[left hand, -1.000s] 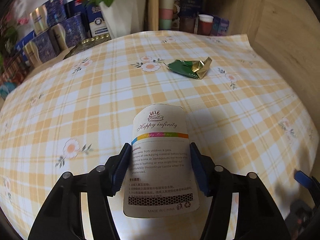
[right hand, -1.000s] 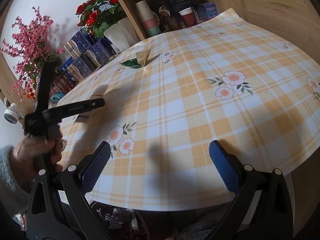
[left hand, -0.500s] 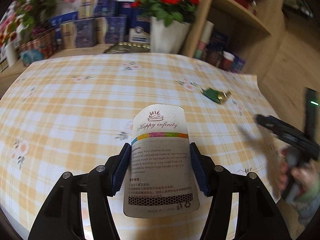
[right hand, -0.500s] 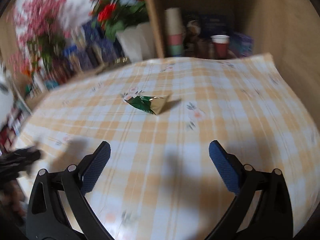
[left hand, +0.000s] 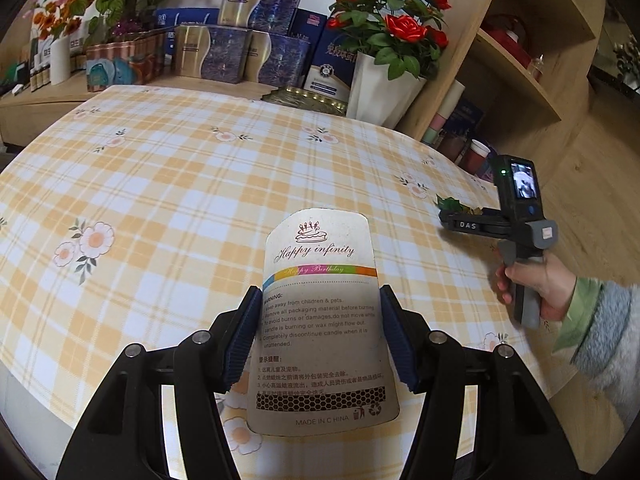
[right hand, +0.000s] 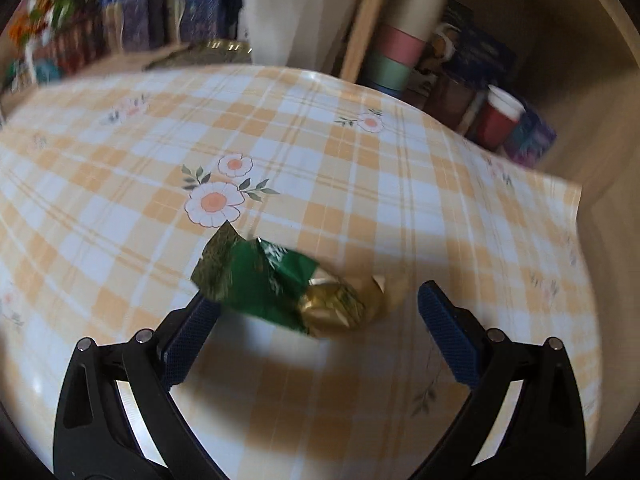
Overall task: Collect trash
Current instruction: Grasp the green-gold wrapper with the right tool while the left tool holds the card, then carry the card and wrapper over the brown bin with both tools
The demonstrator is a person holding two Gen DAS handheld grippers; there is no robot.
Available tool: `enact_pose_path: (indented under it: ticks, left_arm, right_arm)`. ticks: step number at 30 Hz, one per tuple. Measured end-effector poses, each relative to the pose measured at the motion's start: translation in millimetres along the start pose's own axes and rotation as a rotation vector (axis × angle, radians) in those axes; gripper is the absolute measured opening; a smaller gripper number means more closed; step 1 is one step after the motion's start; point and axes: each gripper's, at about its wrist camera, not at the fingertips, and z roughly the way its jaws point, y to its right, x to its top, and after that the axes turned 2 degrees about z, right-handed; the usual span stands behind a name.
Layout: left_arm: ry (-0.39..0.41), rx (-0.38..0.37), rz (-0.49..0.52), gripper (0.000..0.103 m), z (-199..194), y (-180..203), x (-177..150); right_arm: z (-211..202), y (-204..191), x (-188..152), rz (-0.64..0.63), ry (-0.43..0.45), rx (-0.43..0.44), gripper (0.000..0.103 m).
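Crumpled green-gold foil wrapper (right hand: 288,292) on glossy checked tablecloth (right hand: 360,184)

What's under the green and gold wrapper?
The green and gold wrapper lies on the checked yellow tablecloth, between the right tool's open fingers. Whatever's directly beneath it is covered.
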Motion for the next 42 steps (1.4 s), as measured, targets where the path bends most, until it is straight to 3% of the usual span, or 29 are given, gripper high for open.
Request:
enact_pose_path:
  ticks: [3,6,8,10,11,12,13,18,27,32,35,42]
  left_arm:
    - [0.004,-0.017,0.0,0.058,-2.8,-0.7,-2.7]
    - [-0.001,-0.033,0.016,0.058,-4.4,2.1,-7.8]
    - [-0.013,-0.05,0.024,0.058,-5.3,5.0,-12.4]
    - [-0.019,-0.058,0.029,0.058,-7.0,7.5,-16.5]
    - [-0.02,-0.06,0.032,0.058,-8.3,8.7,-18.3]
    - [-0.019,-0.063,0.036,0.058,-10.7,10.5,-20.4]
    - [-0.019,-0.065,0.038,0.058,-12.2,11.2,-21.5]
    - [-0.017,-0.08,0.042,0.058,-26.1,17.3,-27.5]
    - [-0.014,-0.103,0.085,0.058,-59.1,35.5,-39.8]
    - [-0.033,-0.129,0.106,0.058,-81.5,45.5,-55.6]
    - [-0.037,-0.139,0.145,0.059,-98.3,51.6,-69.3]
    - [-0.057,-0.173,0.172,0.06,-125.3,57.6,-102.8]
  right_arm:
    - [0.0,8.9,2.8,0.068,-0.006,0.081,0.095]
    - [-7.5,9.3,0.0,0.078,0.001,0.126,0.07]
    - [-16.8,7.5,-5.1,0.089,0.018,0.155,0.064]
    - [-28.9,6.0,-11.6,0.108,0.035,0.184,0.045]
    - [-36.2,6.1,-14.9,0.125,0.049,0.2,0.04]
    - [-40.4,6.8,-17.1,0.137,0.056,0.214,0.029]
    - [-48.6,7.5,-21.5,0.158,0.066,0.229,0.027]
    - [-87.4,8.2,-46.5,0.225,0.111,0.319,0.021]
    - [-185.3,4.8,-121.5,0.399,0.218,0.476,0.02]
    - [-227.0,-5.0,-165.2,0.425,0.233,0.505,0.02]
    - [-241.1,-5.1,-193.9,0.461,0.193,0.53,0.02]
    - [-272.1,-12.8,-236.8,0.445,0.179,0.51,0.02]
